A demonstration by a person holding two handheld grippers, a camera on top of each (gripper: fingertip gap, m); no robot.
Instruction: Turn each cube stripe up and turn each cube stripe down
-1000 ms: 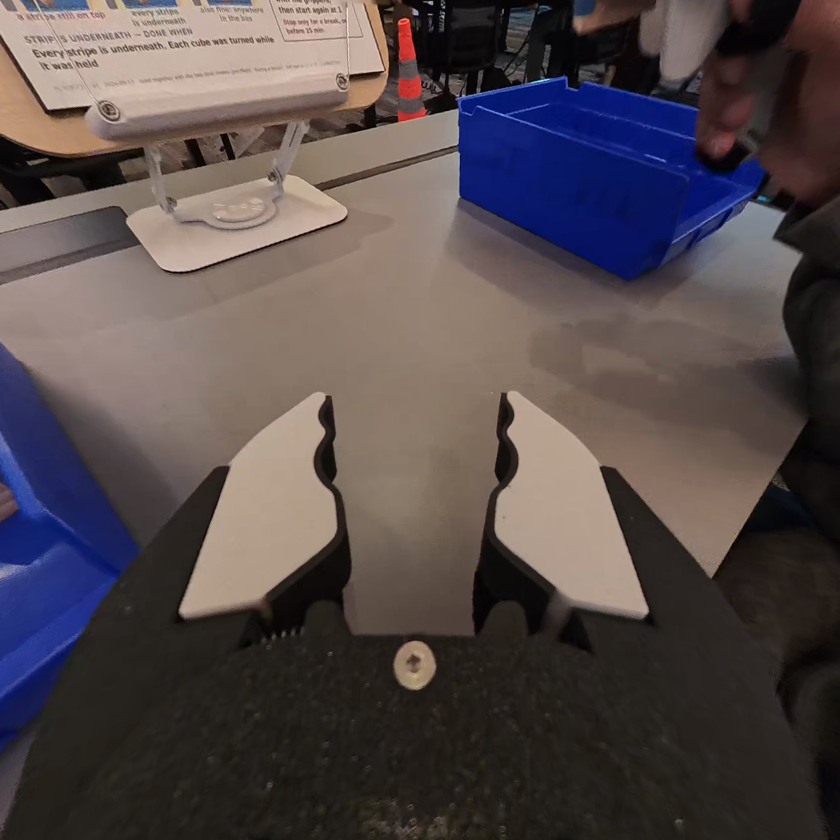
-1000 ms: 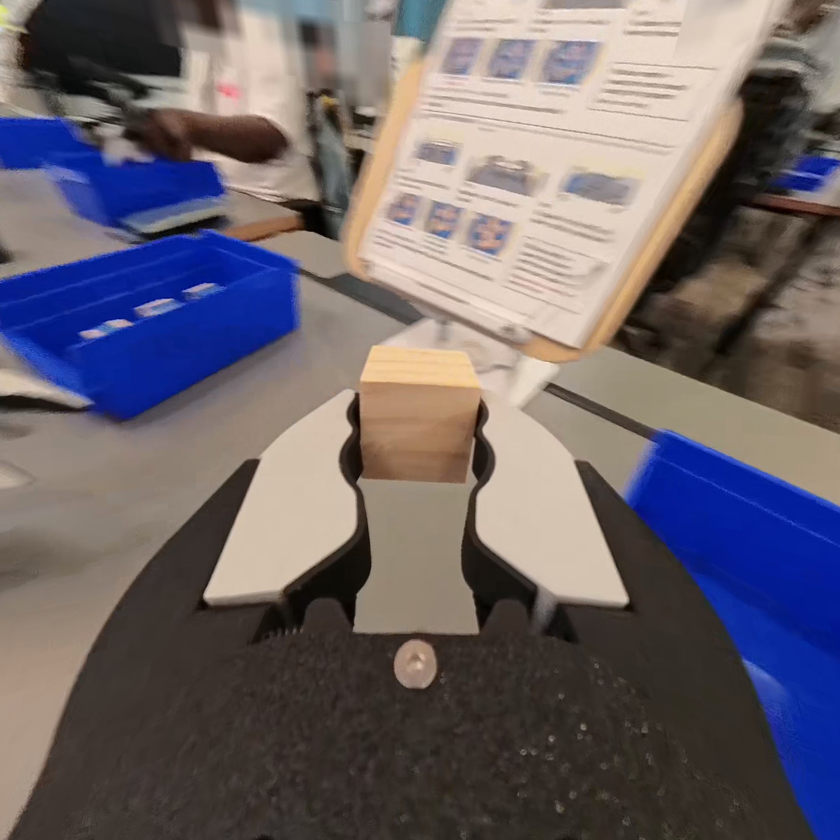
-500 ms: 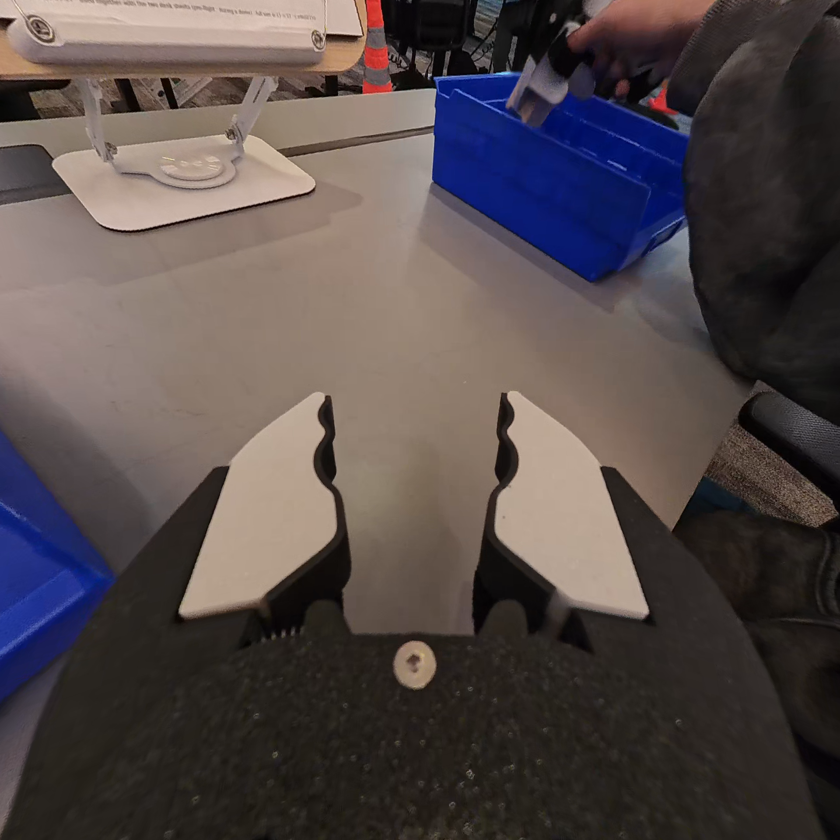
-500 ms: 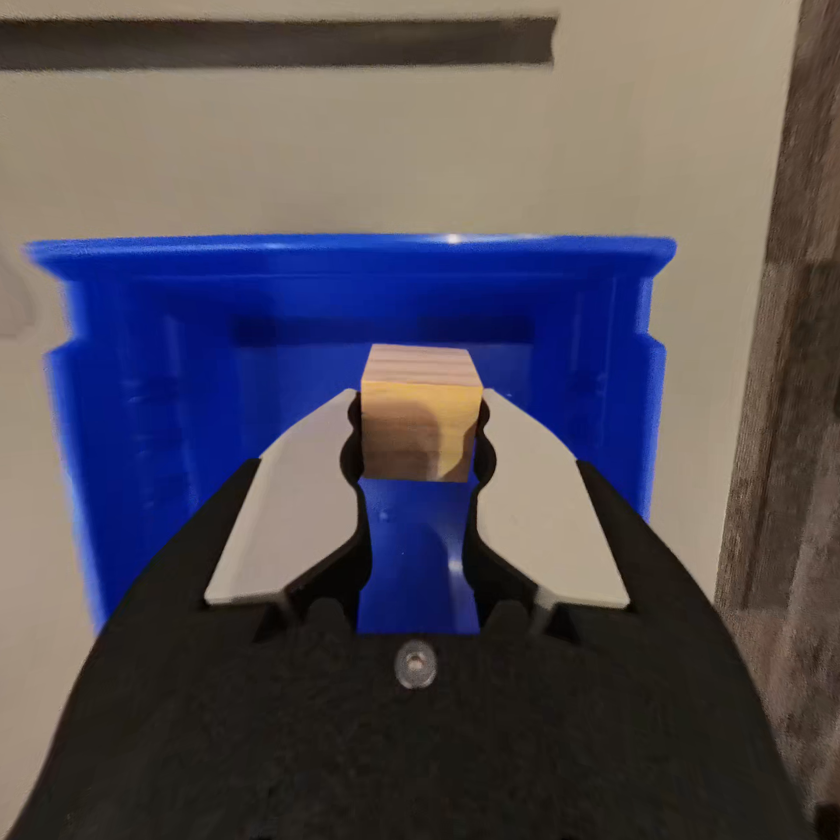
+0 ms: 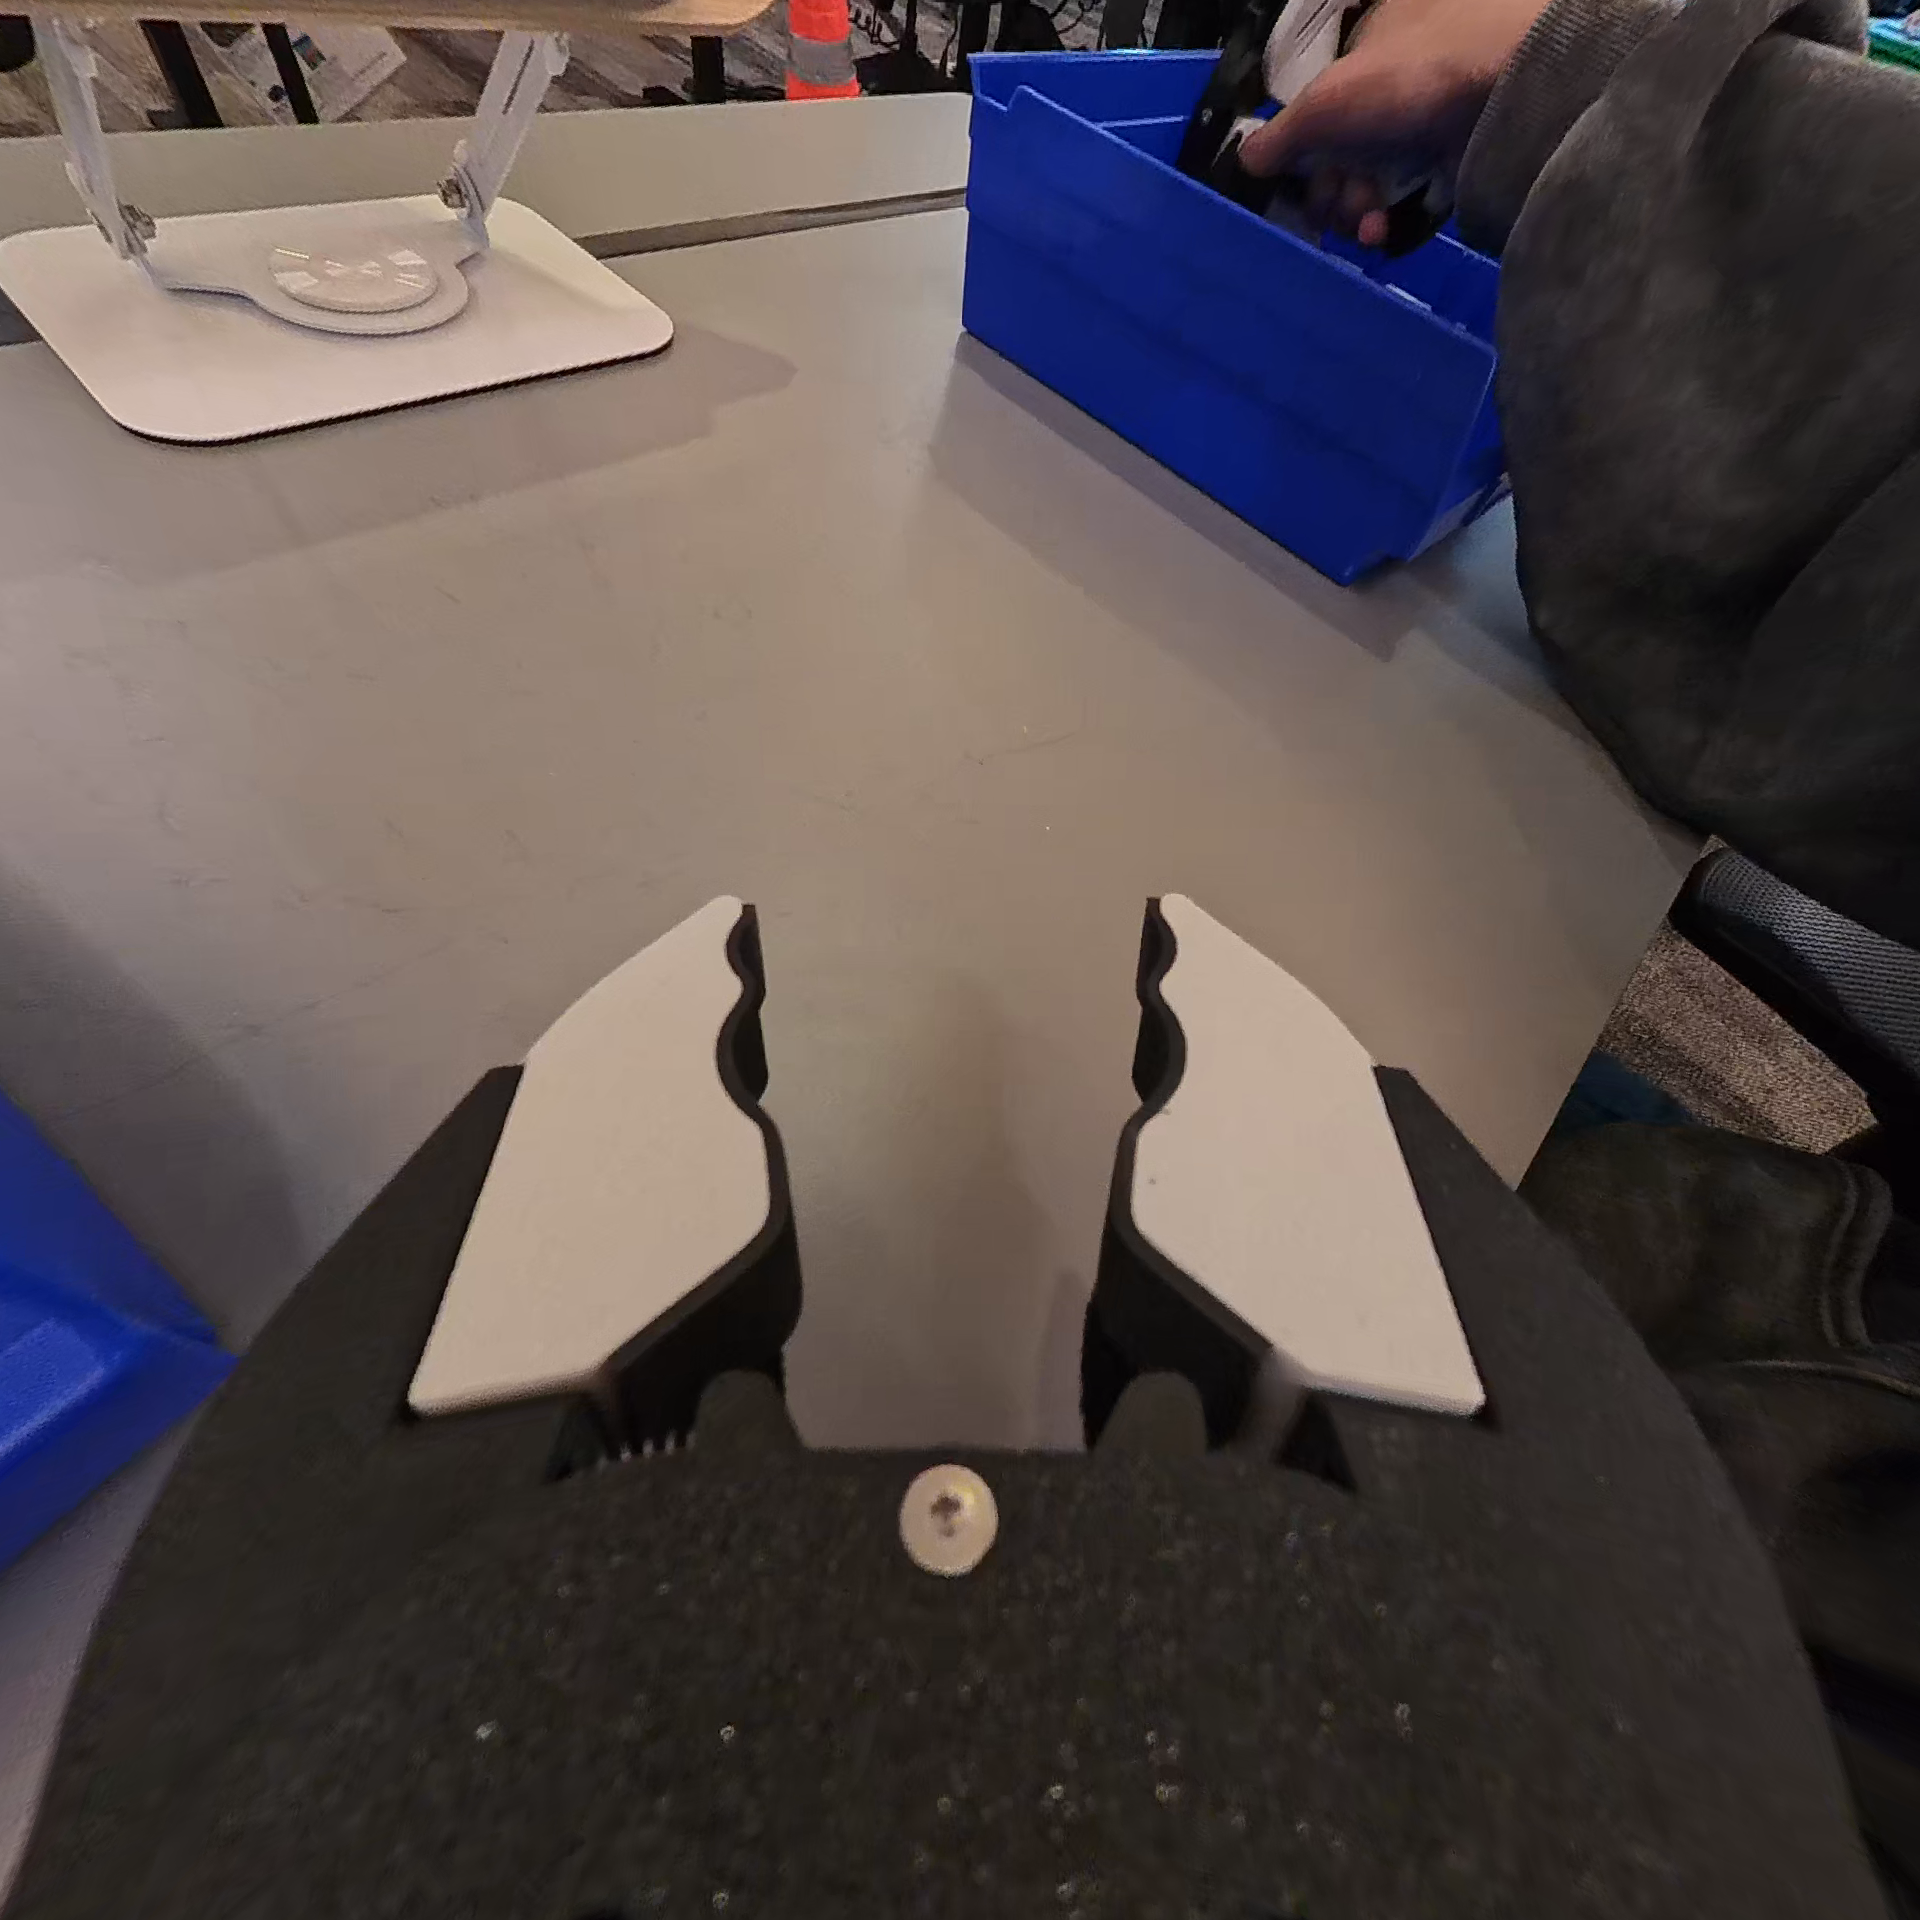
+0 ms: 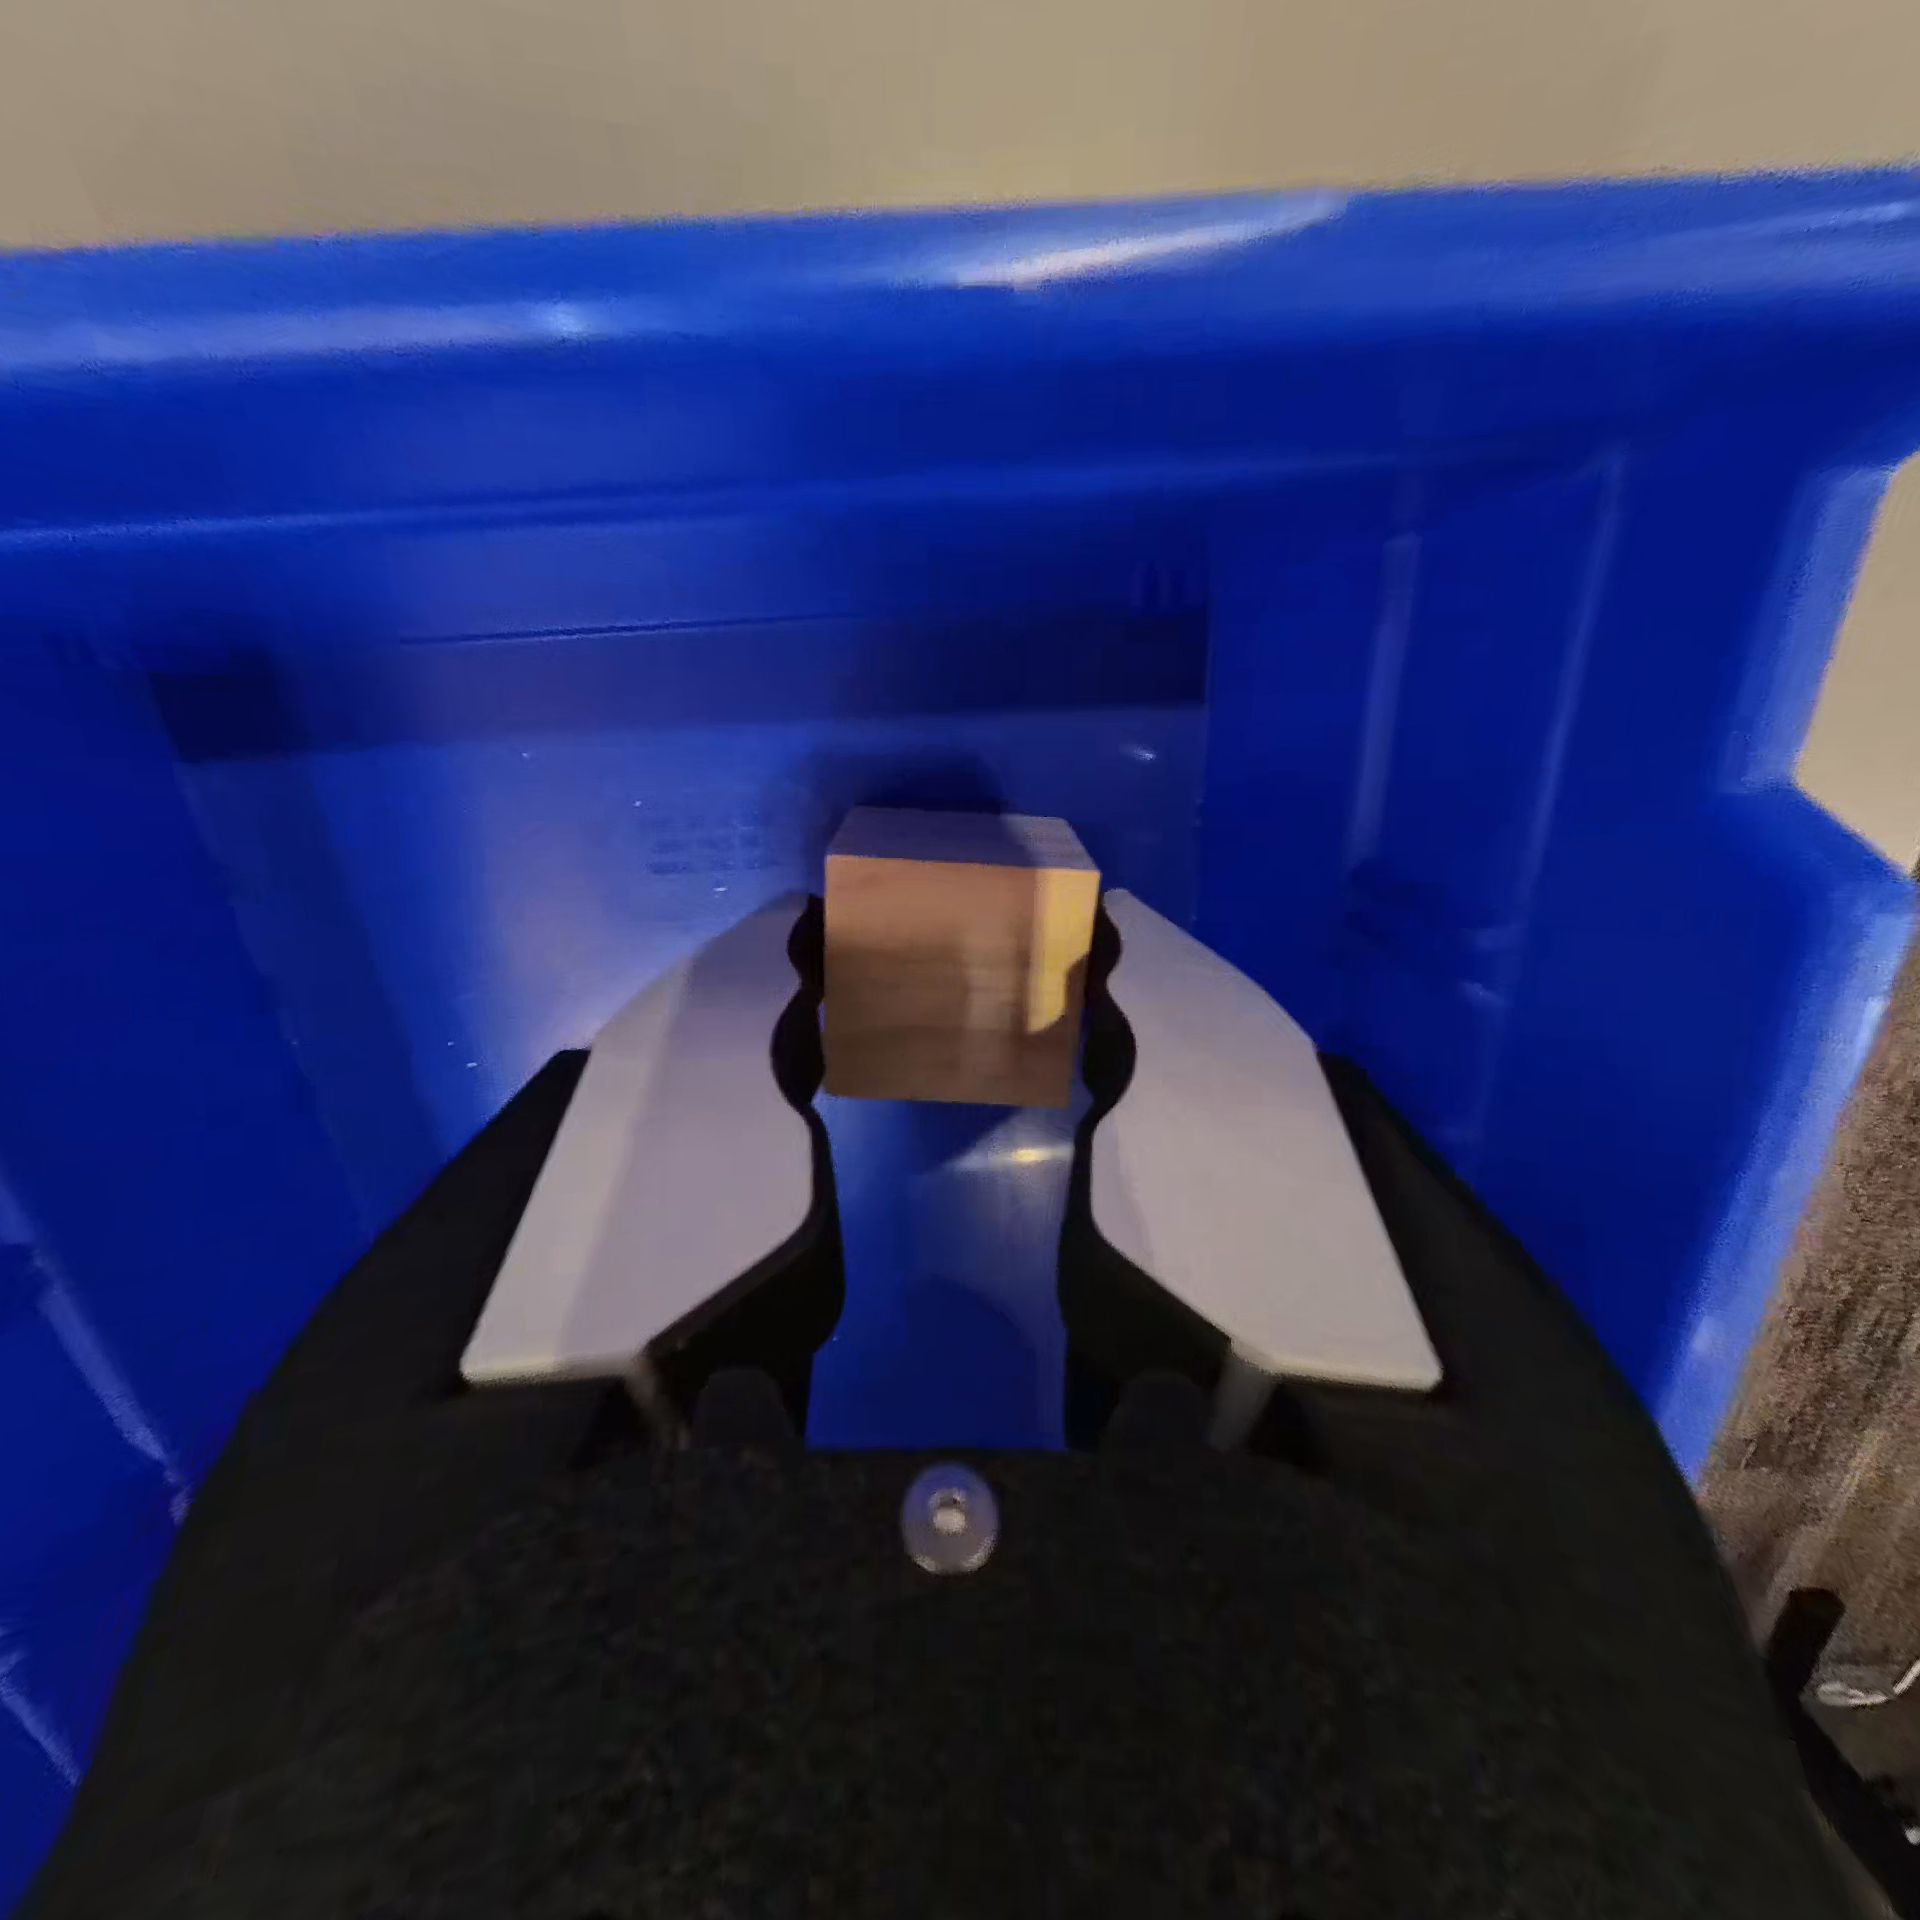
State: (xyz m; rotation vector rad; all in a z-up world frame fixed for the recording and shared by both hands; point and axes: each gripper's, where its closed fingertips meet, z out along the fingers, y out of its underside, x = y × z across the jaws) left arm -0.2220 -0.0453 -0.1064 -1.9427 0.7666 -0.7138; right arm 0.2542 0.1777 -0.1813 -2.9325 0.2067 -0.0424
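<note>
My right gripper [image 6: 956, 914] is shut on a plain wooden cube [image 6: 935, 987] and points down into a blue bin [image 6: 935, 416], holding the cube low, close to the bin floor. No stripe shows on the cube's visible faces. My left gripper [image 5: 945, 914] is open and empty, hovering over the grey table [image 5: 727, 675]. In the left wrist view the same blue bin [image 5: 1195, 343] stands at the far right, with a hand [image 5: 1371, 114] holding the right gripper inside it. The cube is hidden in that view.
A white stand base [image 5: 343, 312] sits at the far left of the table. A second blue bin [image 5: 73, 1351] is at the near left edge. A grey sleeve [image 5: 1714, 416] and a chair armrest [image 5: 1808, 956] fill the right side. The table's edge runs along the right.
My right gripper swung from facing the instruction board to pointing down into the blue bin, then lowered the cube deeper into it. My left gripper stayed open and drifted slightly.
</note>
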